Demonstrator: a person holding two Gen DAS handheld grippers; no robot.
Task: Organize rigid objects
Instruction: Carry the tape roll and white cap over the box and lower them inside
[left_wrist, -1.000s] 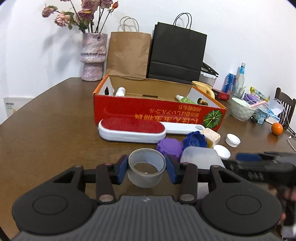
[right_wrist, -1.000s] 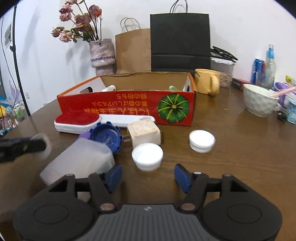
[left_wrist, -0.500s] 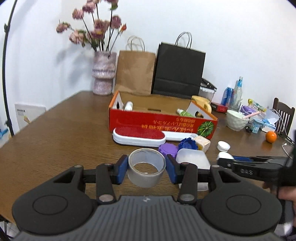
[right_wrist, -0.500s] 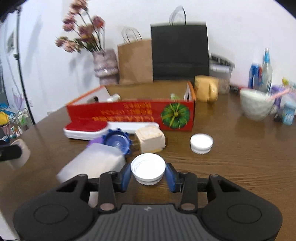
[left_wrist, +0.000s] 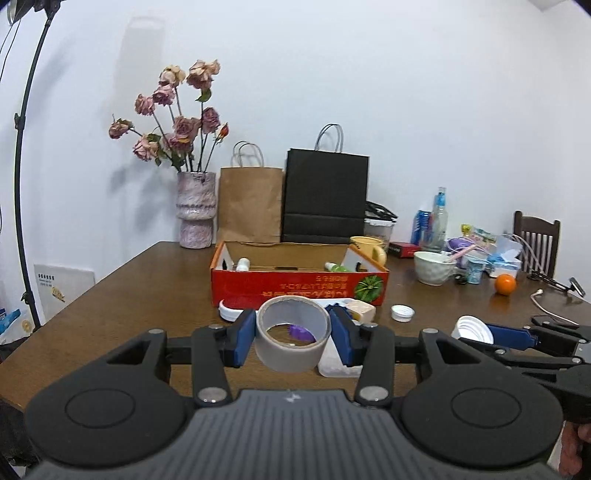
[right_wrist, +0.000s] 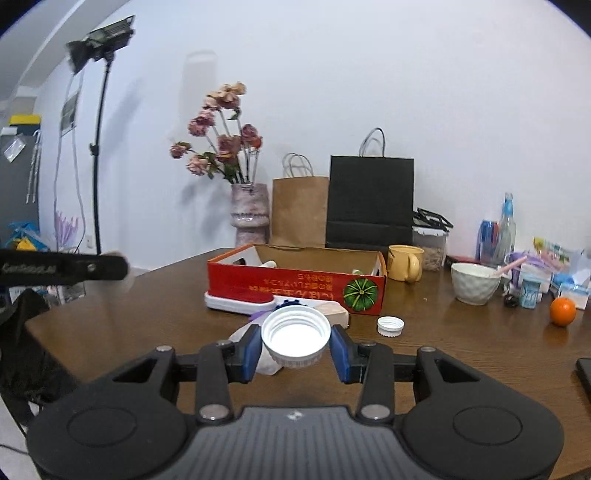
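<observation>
My left gripper (left_wrist: 293, 332) is shut on a grey tape roll (left_wrist: 291, 357) and holds it above the table's near side. My right gripper (right_wrist: 295, 345) is shut on a white screw cap (right_wrist: 295, 334), open side up, also lifted off the table. In the left wrist view the right gripper (left_wrist: 480, 334) shows side-on at the right with the cap (left_wrist: 472, 328) at its tip. Ahead of both stands the open red cardboard box (left_wrist: 299, 288) (right_wrist: 291, 282) with a few small bottles inside.
In front of the box lie a red and white lint brush (right_wrist: 238, 301), a beige block (right_wrist: 336, 314), blue and purple lids, a translucent container (left_wrist: 334, 365) and a second white cap (right_wrist: 390, 326). A vase, paper bags, yellow mug (right_wrist: 404, 262), bowl (right_wrist: 474, 282) and orange (right_wrist: 562, 311) stand beyond.
My right gripper closed on the white cap and lifted it. Both grippers drew back from the box and rose. The tape roll stayed in my left gripper.
</observation>
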